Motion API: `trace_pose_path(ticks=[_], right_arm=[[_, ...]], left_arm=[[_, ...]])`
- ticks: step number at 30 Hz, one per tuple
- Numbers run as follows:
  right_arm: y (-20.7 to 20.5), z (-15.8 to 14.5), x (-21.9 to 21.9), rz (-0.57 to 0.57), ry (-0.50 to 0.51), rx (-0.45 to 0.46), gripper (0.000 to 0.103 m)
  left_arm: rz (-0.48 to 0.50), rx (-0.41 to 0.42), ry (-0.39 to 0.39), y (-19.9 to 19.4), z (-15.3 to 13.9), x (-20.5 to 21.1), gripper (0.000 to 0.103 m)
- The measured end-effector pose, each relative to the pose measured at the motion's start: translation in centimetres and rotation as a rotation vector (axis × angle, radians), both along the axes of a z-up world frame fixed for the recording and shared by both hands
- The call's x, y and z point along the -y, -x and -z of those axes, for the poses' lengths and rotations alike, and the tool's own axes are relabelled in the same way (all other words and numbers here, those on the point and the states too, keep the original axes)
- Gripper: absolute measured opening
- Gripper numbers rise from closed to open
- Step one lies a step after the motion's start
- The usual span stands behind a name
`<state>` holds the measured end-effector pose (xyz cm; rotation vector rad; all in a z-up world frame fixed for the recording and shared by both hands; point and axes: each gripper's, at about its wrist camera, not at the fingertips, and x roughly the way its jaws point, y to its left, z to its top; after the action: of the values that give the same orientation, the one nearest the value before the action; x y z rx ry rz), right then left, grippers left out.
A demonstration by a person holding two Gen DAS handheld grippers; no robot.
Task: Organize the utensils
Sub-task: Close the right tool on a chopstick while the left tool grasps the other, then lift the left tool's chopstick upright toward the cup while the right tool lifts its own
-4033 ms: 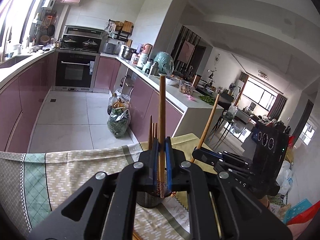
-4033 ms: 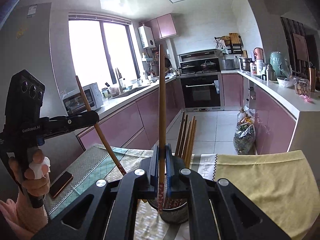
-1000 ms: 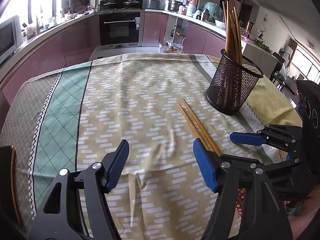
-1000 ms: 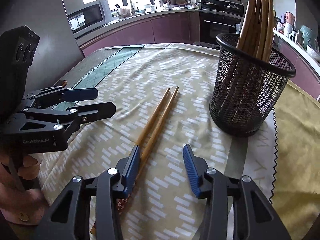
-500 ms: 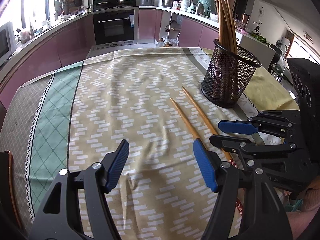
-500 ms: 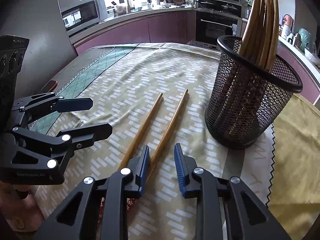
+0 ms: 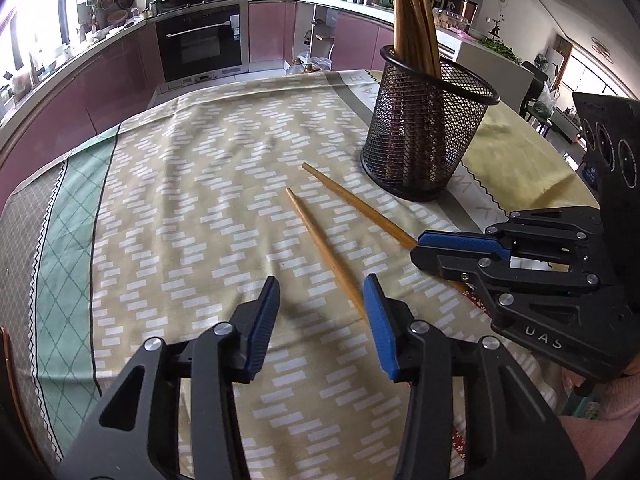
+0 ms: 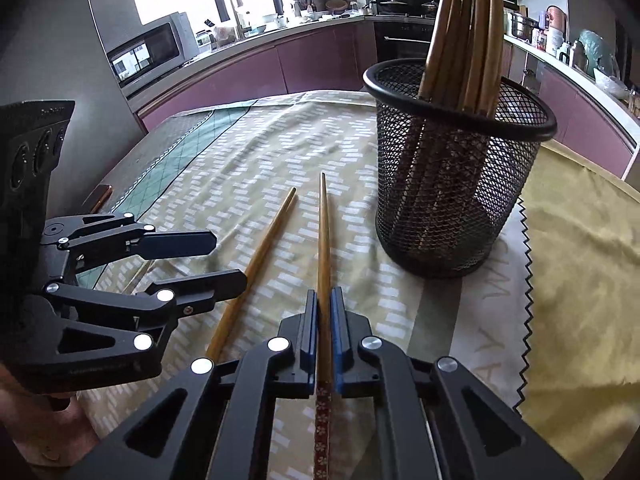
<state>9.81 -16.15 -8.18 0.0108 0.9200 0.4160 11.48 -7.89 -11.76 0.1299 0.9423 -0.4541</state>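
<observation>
Kitchen counters ring the cloth-covered surface [image 7: 192, 184] where two chopsticks lie beside the mesh holder [image 8: 456, 200]. My right gripper [image 8: 325, 320] has its fingers clenched on the nearer chopstick [image 8: 323, 240], flat on the cloth (not lifted yet). My left gripper [image 7: 320, 320] is released, fingers spread around the other chopstick [image 7: 320, 248]. Next I'd close left, then tip both upright into the holder.

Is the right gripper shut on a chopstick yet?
Shut. The right gripper has its blue pads closed against the chopstick, which runs between them. The other chopstick lies loose on the cloth.
</observation>
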Motion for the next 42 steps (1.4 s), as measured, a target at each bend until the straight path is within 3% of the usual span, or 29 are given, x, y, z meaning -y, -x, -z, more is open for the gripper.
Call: trace_pose_path(ticks=[10, 15, 18, 24, 30, 42], right_arm=[[0.4, -0.9, 1.0, -0.011, -0.038, 0.023, 0.006], [0.4, -0.4, 0.9, -0.024, -0.034, 0.006, 0.006], [0.0, -0.1, 0.6, -0.019, -0.007, 0.0, 0.006], [-0.8, 0.2, -0.3, -0.011, 0.062, 0.015, 0.011], [-1.1, 0.5, -0.7, -0.014, 0.07, 0.024, 0.009], [0.3, -1.2, 0.7, -0.019, -0.044, 0.05, 0.006]], left_arm=[[0.0, -0.022, -0.046, -1.6, 0.4, 1.1, 0.031], [0.004, -0.021, -0.052, -2.1, 0.3, 1.4, 0.012], [0.006, -0.023, -0.044, -1.9, 0.3, 1.2, 0.008], [-0.003, -0.021, -0.052, -1.6, 0.3, 0.9, 0.011], [-0.006, -0.009, -0.064, -1.8, 0.4, 1.3, 0.009], [-0.021, 0.023, -0.027, -1.0, -0.9, 0.9, 0.007]])
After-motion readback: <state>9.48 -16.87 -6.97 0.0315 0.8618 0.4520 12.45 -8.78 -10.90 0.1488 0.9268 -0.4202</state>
